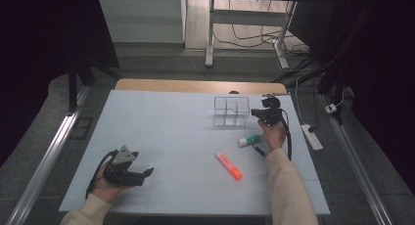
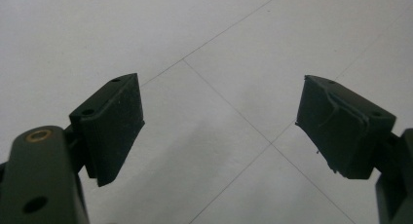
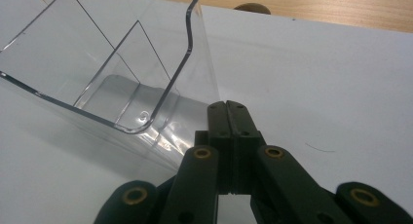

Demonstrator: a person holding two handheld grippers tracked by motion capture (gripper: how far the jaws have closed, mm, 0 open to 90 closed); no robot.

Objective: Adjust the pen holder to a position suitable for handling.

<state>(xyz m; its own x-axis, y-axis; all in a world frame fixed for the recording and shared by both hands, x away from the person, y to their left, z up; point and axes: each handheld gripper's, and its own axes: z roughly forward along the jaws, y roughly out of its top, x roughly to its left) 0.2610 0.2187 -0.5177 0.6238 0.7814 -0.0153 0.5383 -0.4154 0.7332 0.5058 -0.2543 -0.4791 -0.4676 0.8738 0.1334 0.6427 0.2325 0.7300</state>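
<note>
The clear plastic organizer (image 1: 231,111) at the far right of the worktop (image 1: 161,127) looks light, stiff and slippery, best gripped on its thin rim, beside which the right gripper (image 3: 228,109) has its jaws pressed together, empty.

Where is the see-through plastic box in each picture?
High view: the clear divided box stands at the far right part of the white table sheet, just left of the right gripper.
Left gripper view: the box is not in this picture, which has the open jaws over the sheet.
Right gripper view: it is at upper left, beside the shut jaws.
Shared landmark: the white table sheet.
</note>
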